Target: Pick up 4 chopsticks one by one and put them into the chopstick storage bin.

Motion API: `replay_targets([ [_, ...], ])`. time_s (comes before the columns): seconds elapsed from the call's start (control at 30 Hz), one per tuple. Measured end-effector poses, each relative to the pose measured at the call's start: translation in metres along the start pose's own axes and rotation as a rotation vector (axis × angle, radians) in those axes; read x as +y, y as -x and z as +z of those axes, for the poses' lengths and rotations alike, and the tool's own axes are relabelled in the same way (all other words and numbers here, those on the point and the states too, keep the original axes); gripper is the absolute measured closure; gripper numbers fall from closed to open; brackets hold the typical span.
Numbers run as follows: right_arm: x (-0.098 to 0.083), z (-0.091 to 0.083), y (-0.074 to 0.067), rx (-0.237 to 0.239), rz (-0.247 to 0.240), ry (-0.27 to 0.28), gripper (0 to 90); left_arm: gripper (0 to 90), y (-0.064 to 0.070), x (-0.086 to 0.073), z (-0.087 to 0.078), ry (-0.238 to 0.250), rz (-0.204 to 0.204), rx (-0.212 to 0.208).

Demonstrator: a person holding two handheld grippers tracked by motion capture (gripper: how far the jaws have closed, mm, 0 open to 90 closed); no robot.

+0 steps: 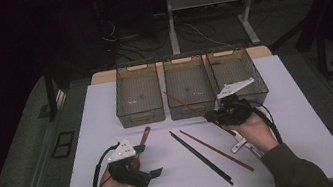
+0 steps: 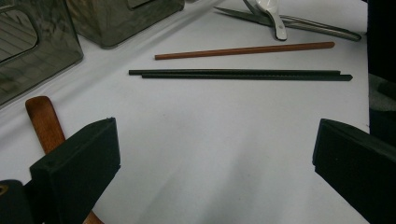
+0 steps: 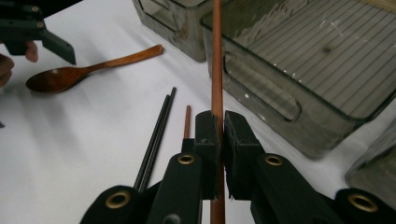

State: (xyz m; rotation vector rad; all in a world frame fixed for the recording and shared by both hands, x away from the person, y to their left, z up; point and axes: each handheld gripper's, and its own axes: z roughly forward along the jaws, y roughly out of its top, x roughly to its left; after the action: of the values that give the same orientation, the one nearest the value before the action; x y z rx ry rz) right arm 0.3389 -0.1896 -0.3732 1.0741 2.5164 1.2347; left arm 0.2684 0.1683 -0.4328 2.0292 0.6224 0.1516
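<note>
right hand-held gripper (image 3: 217, 140): clamped on brown chopstick (image 3: 217, 56), tip over middle bin (image 1: 188, 92) | left hand-held gripper (image 2: 210, 158): jaws apart, idle near wooden spoon (image 2: 44, 121) | advice: tilt tip down, clear near rim, release low inside bin

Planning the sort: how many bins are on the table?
3 bins in a row at the table's far edge: left bin, middle bin, right bin, partly behind the right gripper.

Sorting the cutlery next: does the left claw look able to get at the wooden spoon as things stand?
Probably yes. The left claw stands open, with the wooden spoon right beside its jaw and nothing lying between them. The right claw is busy, shut on a brown chopstick.
</note>
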Motion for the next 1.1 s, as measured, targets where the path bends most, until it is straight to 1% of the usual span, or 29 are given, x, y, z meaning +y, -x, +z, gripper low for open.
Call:
replay_targets([
  [0.17,0.01,0.005,0.002,-0.001,-0.003,0.008,84.8,0.4,0.0,0.0,0.0,0.003,-0.001,0.002],
  [0.27,0.016,0.009,0.003,-0.002,0.003,0.002,84.8,0.4,0.0,0.0,0.0,0.006,-0.008,0.0],
  [0.4,0.024,0.012,0.004,-0.005,0.016,-0.004,84.7,0.4,0.0,0.0,0.0,0.005,-0.007,0.004],
  [0.57,0.036,0.016,0.003,-0.016,-0.001,-0.011,84.8,0.4,-0.001,-0.001,-0.001,0.005,-0.012,0.009],
  [0.73,0.05,0.02,0.003,-0.021,-0.006,-0.014,84.8,0.4,-0.001,-0.001,-0.001,0.001,-0.012,0.017],
  [0.77,0.053,0.021,0.003,-0.022,0.001,-0.016,84.7,0.4,-0.001,-0.001,-0.001,0.0,-0.012,0.017],
  [0.9,0.062,0.025,0.003,-0.027,-0.003,-0.017,84.7,0.4,0.0,-0.001,-0.001,0.0,-0.009,0.013],
  [0.93,0.064,0.026,0.003,-0.027,0.004,-0.02,84.8,0.5,0.0,-0.001,-0.002,-0.004,-0.008,0.012],
  [1.0,0.067,0.029,0.003,-0.03,-0.001,-0.017,84.7,0.4,0.0,0.0,-0.001,-0.003,-0.009,0.013],
  [1.03,0.07,0.03,0.002,-0.025,0.011,-0.021,84.7,0.4,0.0,0.0,-0.001,-0.003,-0.007,0.012],
  [1.1,0.073,0.033,0.002,-0.024,0.008,-0.026,84.8,0.4,0.001,0.0,-0.001,-0.004,-0.005,0.013],
])
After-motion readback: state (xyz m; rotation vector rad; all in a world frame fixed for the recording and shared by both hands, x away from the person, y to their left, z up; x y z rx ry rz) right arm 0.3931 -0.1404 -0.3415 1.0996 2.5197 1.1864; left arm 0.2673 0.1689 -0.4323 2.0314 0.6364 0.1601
